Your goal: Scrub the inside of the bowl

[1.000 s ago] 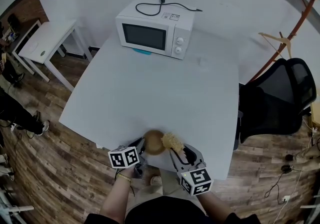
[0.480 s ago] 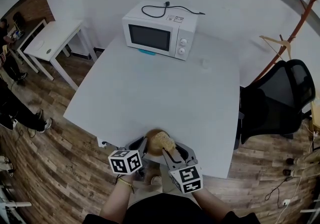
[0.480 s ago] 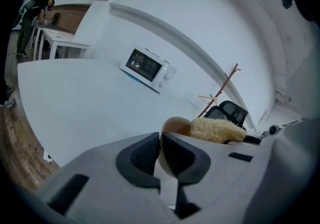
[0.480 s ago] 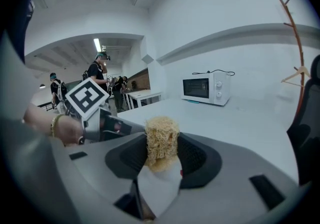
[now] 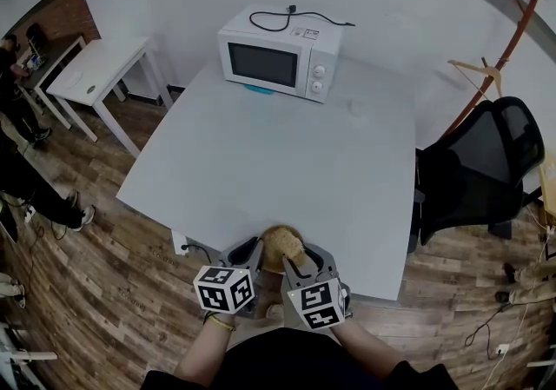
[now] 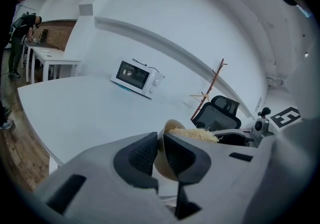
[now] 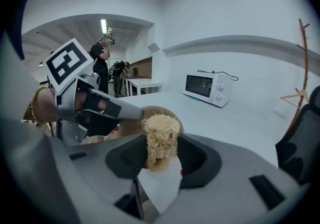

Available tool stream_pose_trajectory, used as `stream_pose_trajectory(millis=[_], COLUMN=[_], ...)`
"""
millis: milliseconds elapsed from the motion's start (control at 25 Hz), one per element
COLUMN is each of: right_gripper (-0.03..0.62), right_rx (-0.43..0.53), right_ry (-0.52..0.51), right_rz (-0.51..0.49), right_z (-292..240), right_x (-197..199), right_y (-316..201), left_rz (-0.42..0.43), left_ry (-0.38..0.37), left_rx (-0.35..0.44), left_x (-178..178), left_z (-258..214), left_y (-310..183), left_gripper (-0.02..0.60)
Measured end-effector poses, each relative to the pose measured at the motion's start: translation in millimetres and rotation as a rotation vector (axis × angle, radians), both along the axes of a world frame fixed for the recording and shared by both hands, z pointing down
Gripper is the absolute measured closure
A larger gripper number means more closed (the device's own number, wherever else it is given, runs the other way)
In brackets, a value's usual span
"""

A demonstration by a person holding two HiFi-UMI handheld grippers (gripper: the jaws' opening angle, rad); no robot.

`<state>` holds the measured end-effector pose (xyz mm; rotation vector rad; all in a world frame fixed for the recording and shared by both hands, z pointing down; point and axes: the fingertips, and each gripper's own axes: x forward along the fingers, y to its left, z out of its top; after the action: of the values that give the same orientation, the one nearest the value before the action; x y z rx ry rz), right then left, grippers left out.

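— Head view first?
— The bowl (image 5: pixel 271 239) sits at the near edge of the bench (image 5: pixel 261 154), between the left gripper (image 5: pixel 249 251) and the right gripper (image 5: pixel 300 262).
— Left gripper view?
— The jaws are narrow, clamped on the bowl's wall. Its mouth tilts toward the right gripper.
— Right gripper view?
— The jaws pinch the scrubber (image 7: pixel 161 138), its long axis running out along them and its tip at the bowl.

White table (image 5: pixel 261 162) fills mid-frame in head view; white microwave (image 5: pixel 280 62) on its far edge, upper centre; teal flat item (image 5: pixel 254 89) pokes out under microwave's front left; small pale object (image 5: pixel 352 107) just right of microwave, too small to tell; plank floor (image 5: pixel 113 267) carries side table (image 5: pixel 95 67) upper left, black chair (image 5: pixel 478 171) right.
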<state>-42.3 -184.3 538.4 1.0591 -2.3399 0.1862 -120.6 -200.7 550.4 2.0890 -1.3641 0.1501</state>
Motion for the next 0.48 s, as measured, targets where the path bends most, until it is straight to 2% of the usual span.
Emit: stream_pose_trajectory(millis=[240,480], right_gripper=[0.424,0.424], right_rx=[0.0,-0.01], right_ry=[0.035,0.029], right_rz=[-0.016,-0.074], right_z=[-1,-3], right_x=[-10,-21], right_y=[8,19], left_rz=[0.04,0.048], left_ry=[-0.025,-0.012], left_rx=[0.034,0.038], left_x=[7,9], left_z=[-6,-9], left_y=[9,14], left_gripper=[0.543,0.54])
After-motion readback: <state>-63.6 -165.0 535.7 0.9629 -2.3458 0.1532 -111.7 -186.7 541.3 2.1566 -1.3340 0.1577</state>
